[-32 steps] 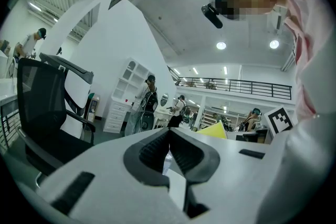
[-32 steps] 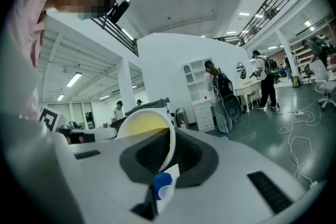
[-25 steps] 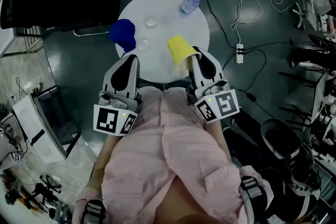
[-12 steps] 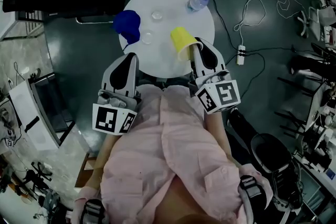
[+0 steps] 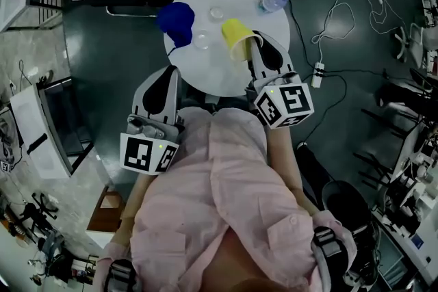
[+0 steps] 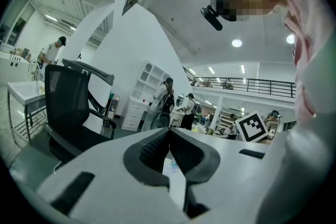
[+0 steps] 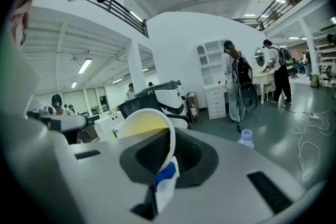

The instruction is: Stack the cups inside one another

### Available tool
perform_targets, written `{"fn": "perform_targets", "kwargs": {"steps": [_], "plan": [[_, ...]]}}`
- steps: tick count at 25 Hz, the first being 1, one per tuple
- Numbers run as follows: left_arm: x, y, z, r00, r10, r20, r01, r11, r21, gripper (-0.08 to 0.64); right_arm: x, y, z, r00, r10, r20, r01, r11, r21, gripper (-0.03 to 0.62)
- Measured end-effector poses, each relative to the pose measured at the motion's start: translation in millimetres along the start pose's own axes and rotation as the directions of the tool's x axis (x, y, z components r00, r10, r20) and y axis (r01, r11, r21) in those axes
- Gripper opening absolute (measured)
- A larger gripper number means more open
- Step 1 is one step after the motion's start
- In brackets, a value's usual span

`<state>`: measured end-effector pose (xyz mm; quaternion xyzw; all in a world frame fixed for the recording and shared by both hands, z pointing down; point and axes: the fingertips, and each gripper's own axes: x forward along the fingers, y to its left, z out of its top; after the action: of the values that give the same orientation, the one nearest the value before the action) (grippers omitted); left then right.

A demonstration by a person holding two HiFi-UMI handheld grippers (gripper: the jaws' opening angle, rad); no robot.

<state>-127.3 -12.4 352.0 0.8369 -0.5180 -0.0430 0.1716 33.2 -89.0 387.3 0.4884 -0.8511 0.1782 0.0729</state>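
Head view showed the round white table [image 5: 226,75] in the upper middle of the frame. It sat higher and further right than a second earlier. The right gripper [image 5: 253,46] was clenched on the yellow cup [image 5: 235,36], which lay tilted with its mouth toward the gripper. Cup and gripper had come from the table's lower right edge to near its centre. The blue cup [image 5: 176,20] sat at the table's upper left edge. The left gripper [image 5: 173,70] was clenched on nothing at the table's lower left rim, farther from the blue cup than before. One clear cup [image 5: 217,11] and another clear cup [image 5: 201,42] stood between the two coloured ones. A water bottle [image 5: 274,1] lay at the table's upper right edge.

Left gripper view had the two jaws meeting at their tips in the lower middle, with nothing between them. A black office chair [image 6: 73,107] stood at the left, and the right gripper's marker cube [image 6: 251,127] showed at the right.

Right gripper view had the yellow cup's rim pinched between the jaws, the open mouth facing the camera at centre left. The water bottle stood at the right.
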Motion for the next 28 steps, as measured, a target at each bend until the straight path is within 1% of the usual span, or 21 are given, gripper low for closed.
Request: {"fn": "perform_targets", "kwargs": {"steps": [5,13,20,28], "plan": [[-3.0,2.1,-0.5,1.000,0.016,0.004,-0.016,1.000,-0.004,0.018,19.9,-0.5,-20.7,0.998,0.033,-0.055,-0.034,0.999,-0.028,0.034],[-6.2,5.9,0.4,0.999,0.032,0.010,-0.031,0.999,-0.013,0.018,43.8,7.5,-49.5,0.987,0.069,-0.143,-0.075,0.997,-0.034,0.034],[-10.2,10.9,2.8,0.999,0.042,0.020,-0.042,0.999,-0.014,0.018,62.5,17.3,-65.6,0.978,0.093,-0.185,-0.104,0.993,-0.047,0.034],[-11.0,12.8,5.8,0.999,0.039,0.026,-0.038,0.999,-0.015,0.018,71.3,20.6,-85.3,0.966,0.095,-0.239,-0.113,0.991,-0.065,0.034]]}}
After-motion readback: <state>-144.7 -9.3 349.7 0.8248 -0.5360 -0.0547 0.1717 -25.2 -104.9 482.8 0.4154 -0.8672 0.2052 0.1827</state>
